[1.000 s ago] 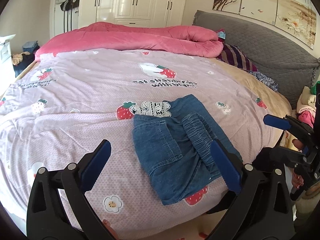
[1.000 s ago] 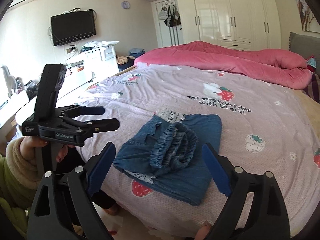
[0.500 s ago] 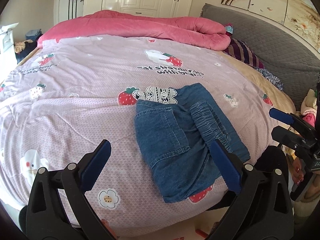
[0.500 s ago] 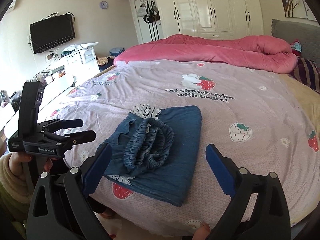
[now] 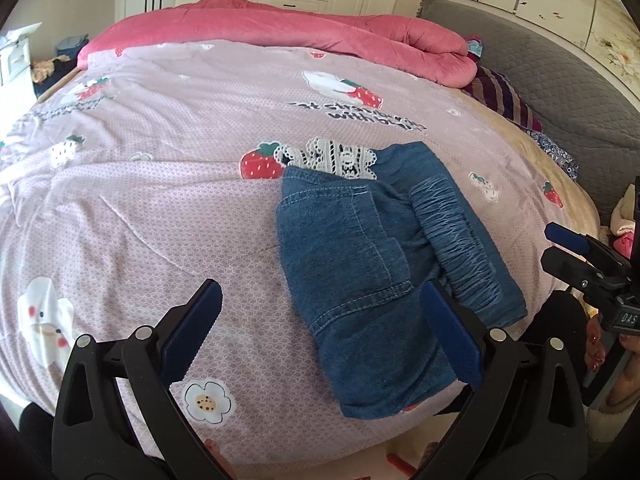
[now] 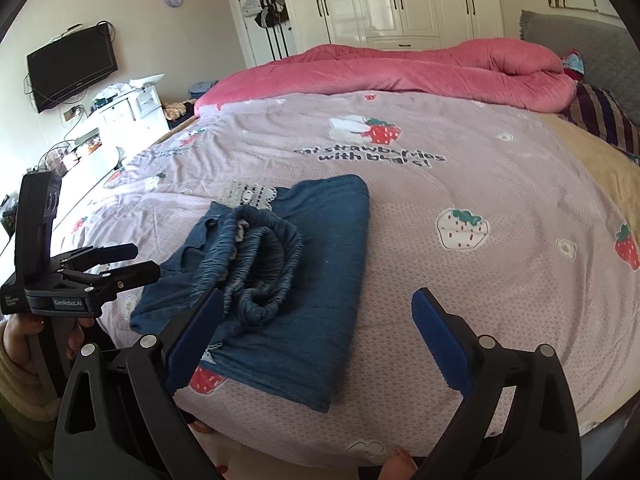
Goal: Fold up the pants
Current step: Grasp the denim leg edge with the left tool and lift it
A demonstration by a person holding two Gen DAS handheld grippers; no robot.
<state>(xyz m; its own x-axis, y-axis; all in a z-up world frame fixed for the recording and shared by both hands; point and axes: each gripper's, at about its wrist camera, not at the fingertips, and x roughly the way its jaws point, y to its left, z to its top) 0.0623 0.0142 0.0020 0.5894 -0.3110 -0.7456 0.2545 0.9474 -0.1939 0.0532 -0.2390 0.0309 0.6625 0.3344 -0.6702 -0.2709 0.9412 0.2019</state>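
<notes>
The blue denim pants (image 5: 360, 272) lie folded into a compact stack near the front edge of the bed, with a white lace trim (image 5: 328, 158) showing at the far end. The gathered elastic waistband (image 6: 260, 264) is bunched on top. My left gripper (image 5: 321, 292) hovers open just in front of the stack, holding nothing; it also appears at the left as the left gripper (image 6: 120, 261). My right gripper (image 6: 318, 296) stands wide open over the near end of the pants (image 6: 320, 248), empty. From the left wrist view the right gripper (image 5: 568, 246) sits beyond the bed's right edge.
A lilac strawberry-print sheet (image 5: 180, 168) covers the bed. A rolled pink duvet (image 5: 280, 28) lies across the far side, with a striped pillow (image 5: 504, 96) and a grey headboard (image 5: 560, 80) on the right. A white dresser (image 6: 128, 116) and a wall TV (image 6: 72, 66) stand at left.
Both grippers have come in closer to the folded pants, which now fill more of each view. The pants have not moved and both grippers stay open.
</notes>
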